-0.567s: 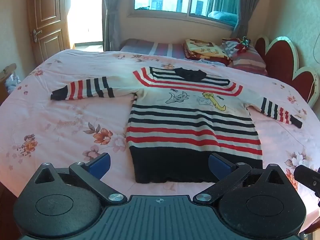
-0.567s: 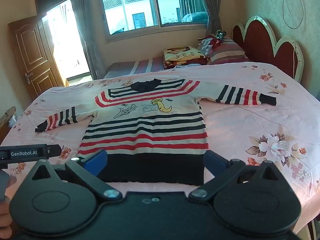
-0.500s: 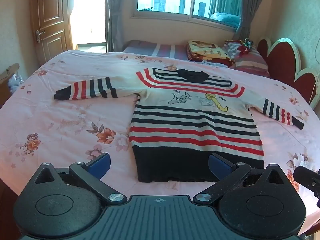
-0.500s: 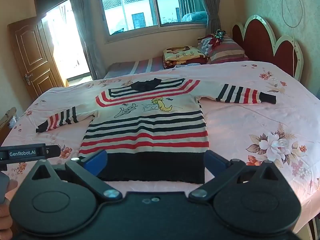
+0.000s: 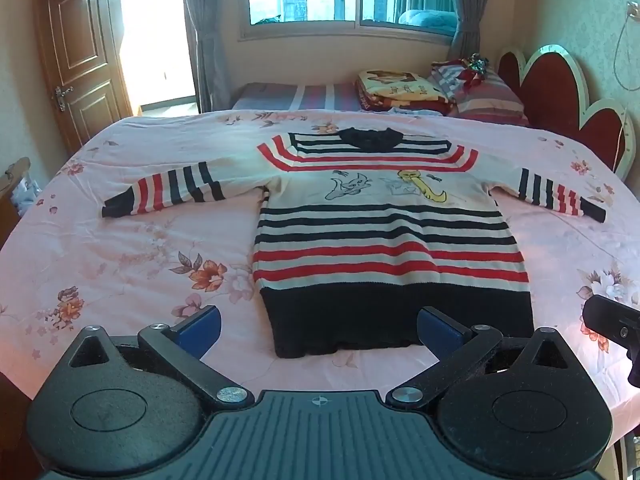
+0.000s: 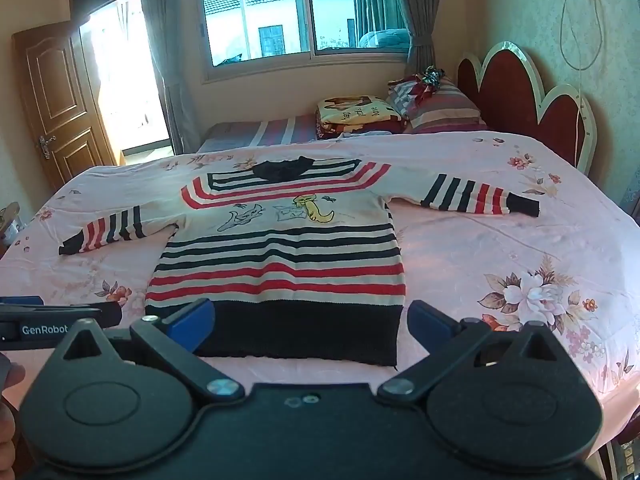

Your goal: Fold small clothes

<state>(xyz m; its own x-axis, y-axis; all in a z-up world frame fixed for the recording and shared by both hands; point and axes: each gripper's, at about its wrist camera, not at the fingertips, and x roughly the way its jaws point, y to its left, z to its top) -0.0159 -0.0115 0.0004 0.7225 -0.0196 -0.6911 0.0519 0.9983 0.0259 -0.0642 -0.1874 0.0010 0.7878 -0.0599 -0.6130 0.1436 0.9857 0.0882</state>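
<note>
Two grippers, both empty, and no fold made yet. Left wrist view: the left gripper has its blue pads spread wide with nothing between them; straight ahead of it the striped sweater lies flat and face up on the pink floral bedspread, hem nearest, collar farthest, both sleeves out sideways; the left sleeve reaches off ahead and to the left. Right wrist view: the right gripper is likewise wide open and holds nothing, the black hem just beyond its fingertips, the right sleeve well ahead to the right. Judgement: garment spread and ready; sleeve folds, side folds and the final fold-up all remain.
</note>
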